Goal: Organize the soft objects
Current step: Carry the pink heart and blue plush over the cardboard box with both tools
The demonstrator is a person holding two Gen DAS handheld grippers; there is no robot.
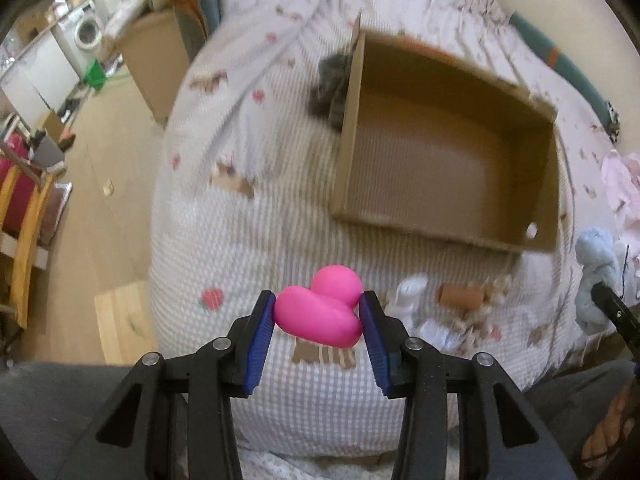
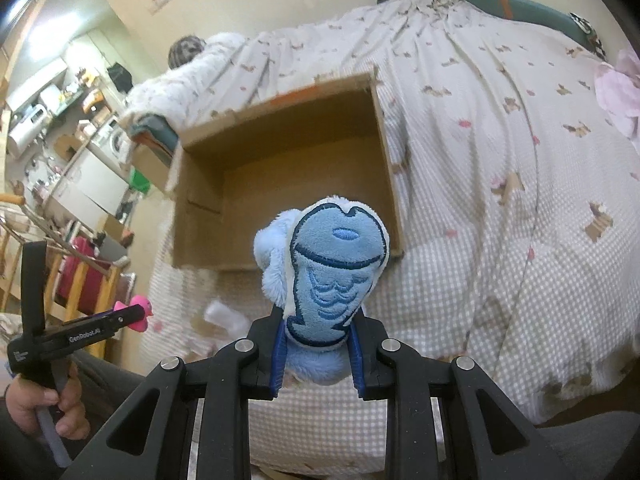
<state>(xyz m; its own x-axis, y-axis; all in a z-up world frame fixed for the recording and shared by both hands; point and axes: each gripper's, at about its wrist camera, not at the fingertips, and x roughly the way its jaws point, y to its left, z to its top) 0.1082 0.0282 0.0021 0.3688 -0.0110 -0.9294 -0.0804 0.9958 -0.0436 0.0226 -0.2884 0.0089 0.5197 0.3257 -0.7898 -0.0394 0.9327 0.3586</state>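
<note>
My left gripper (image 1: 318, 314) is shut on a pink soft heart-shaped toy (image 1: 320, 310) and holds it above the bed, near the front of an open cardboard box (image 1: 440, 148). My right gripper (image 2: 318, 336) is shut on a light blue plush toy (image 2: 332, 276) with an embroidered face, held up in front of the same box (image 2: 280, 184). The box's visible inside holds nothing. The blue plush (image 1: 596, 272) shows at the right edge of the left wrist view. The left gripper with the pink toy (image 2: 138, 314) shows at lower left of the right wrist view.
The box sits on a bed with a white checked cover (image 1: 260, 208). A dark grey plush (image 1: 332, 88) lies behind the box's left wall. A white item (image 1: 408, 300), a brown roll (image 1: 460, 296) and a pink cloth (image 1: 624, 184) lie on the cover. Wooden floor (image 1: 108, 184) is to the left.
</note>
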